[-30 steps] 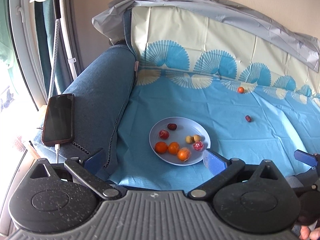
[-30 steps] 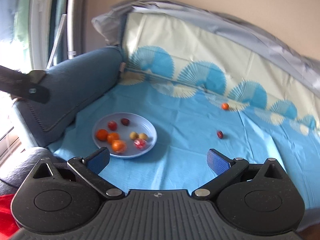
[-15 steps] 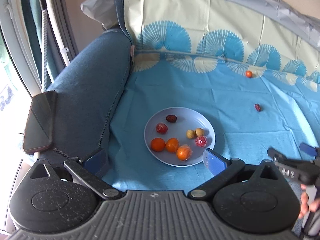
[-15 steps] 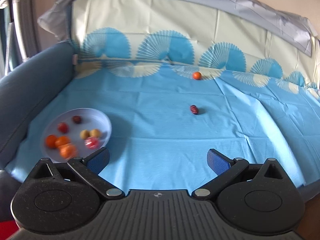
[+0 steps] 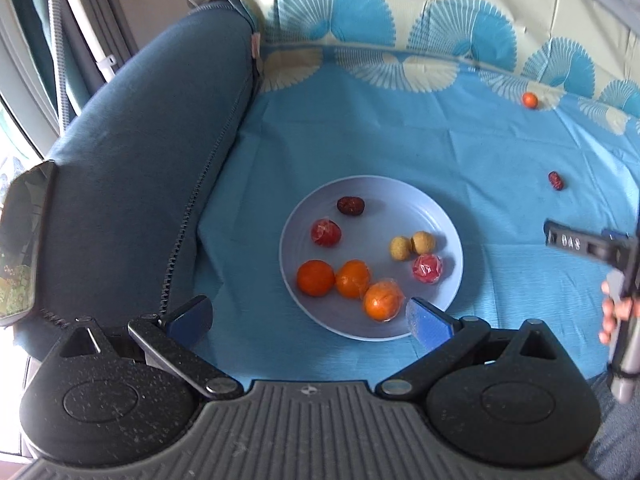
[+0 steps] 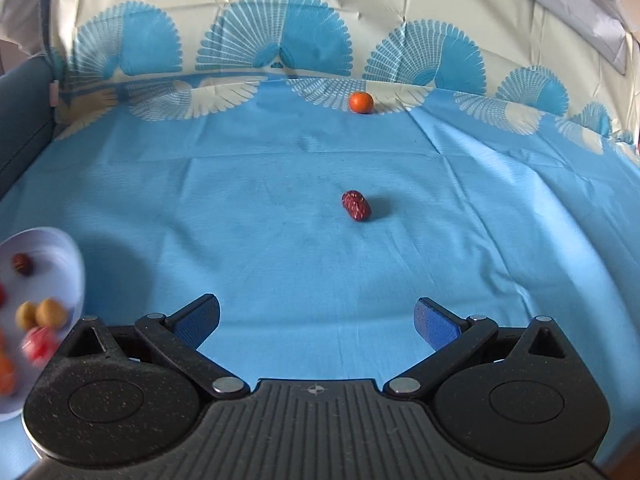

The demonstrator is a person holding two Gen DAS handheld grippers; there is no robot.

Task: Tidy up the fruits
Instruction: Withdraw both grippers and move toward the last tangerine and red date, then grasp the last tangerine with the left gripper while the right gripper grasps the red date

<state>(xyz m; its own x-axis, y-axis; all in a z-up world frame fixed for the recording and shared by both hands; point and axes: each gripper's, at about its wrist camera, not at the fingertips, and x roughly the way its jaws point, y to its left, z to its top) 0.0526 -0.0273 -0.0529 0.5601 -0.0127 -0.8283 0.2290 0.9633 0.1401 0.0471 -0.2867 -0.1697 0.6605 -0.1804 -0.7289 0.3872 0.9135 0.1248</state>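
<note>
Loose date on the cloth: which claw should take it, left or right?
Right, probably. The right claw is open, empty and faces the date almost head-on over bare cloth. The left claw, also open, sits by the plate, with the date far off to its right.

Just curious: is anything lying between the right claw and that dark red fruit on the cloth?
Nothing: the right wrist view shows only bare blue cloth between the right claw and the dark red fruit.

Sofa seat under blue fan-patterned plastic cloth (image 6: 280, 260). Directly on it: pale lilac round plate (image 5: 448, 216) centre frame; dark red wrinkled date (image 6: 356, 205) mid-frame; small orange mandarin (image 6: 361, 102) upper centre.
</note>
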